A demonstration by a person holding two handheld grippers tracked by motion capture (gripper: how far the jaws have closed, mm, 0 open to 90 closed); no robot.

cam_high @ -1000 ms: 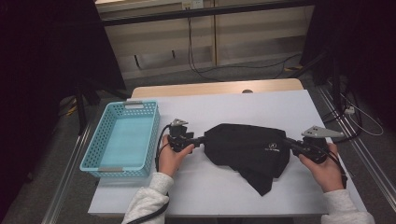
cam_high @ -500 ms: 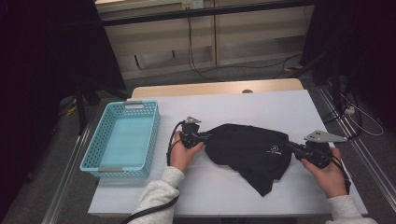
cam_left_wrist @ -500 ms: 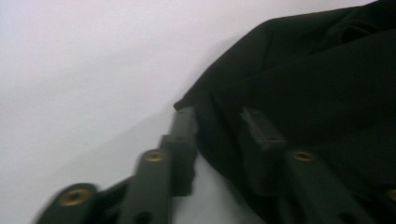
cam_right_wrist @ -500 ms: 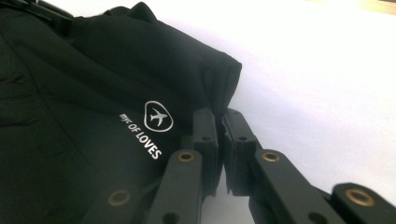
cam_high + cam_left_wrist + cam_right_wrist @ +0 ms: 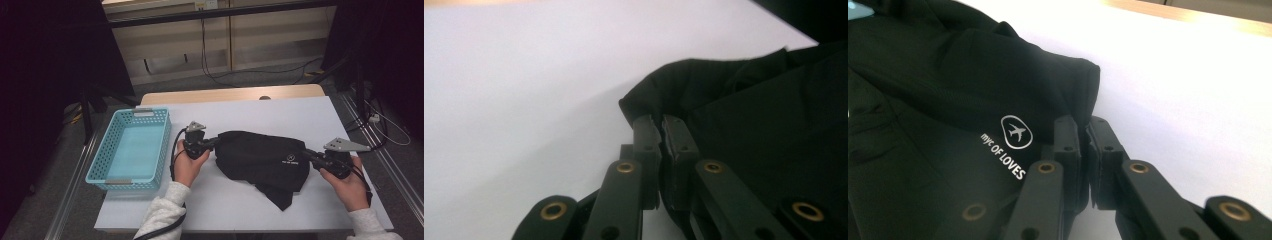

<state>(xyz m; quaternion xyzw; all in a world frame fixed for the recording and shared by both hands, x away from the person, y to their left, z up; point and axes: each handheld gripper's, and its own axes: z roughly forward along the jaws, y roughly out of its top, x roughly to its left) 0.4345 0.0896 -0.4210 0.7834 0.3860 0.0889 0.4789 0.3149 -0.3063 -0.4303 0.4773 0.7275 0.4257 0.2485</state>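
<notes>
From the high view, a black garment [image 5: 262, 160] lies bunched near the middle of the white table [image 5: 300, 112], between the two hands. The left claw [image 5: 214, 143] meets its left edge and the right claw [image 5: 309, 155] its right edge. A light blue basket [image 5: 131, 150] stands just left of the left hand, apart from the cloth.

In the left gripper view, the left claw [image 5: 663, 121] has just been closing and now pinches a fold of the garment [image 5: 774, 125].

In the right gripper view, the right claw [image 5: 1084, 125] is clamped on the garment's [image 5: 948, 100] hem, beside a white aeroplane logo [image 5: 1017, 132].
</notes>
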